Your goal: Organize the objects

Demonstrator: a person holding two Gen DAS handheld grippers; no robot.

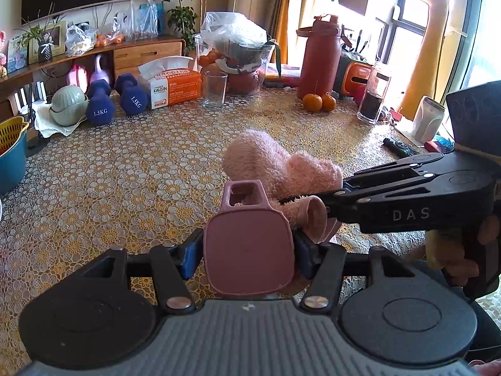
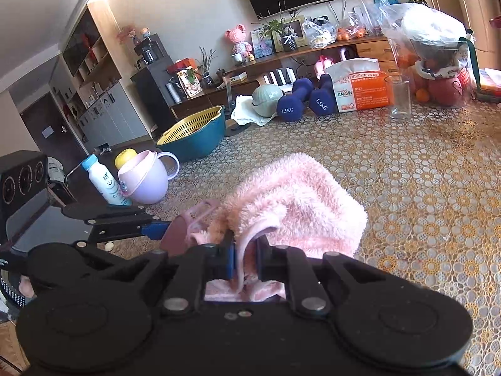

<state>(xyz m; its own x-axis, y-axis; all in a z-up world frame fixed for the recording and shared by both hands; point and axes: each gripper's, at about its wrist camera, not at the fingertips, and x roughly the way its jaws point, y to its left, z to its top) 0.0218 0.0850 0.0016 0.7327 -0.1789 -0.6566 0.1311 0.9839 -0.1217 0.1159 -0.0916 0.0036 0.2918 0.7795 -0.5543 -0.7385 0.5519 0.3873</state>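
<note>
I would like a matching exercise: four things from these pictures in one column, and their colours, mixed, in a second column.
Things:
1. dumbbells
2. fluffy towel
3. tall bottle
4. tangerines

Colours:
A. pink
B. orange
C. dark blue
D. brick red

Pairs: 1-C, 2-A, 3-D, 4-B

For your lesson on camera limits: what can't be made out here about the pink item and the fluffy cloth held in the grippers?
- Pink holder, left wrist view: base hidden behind its own top.
- Fluffy pink cloth, both views: bunched, so its shape is unclear.
- Right gripper: pads buried in cloth.
</note>
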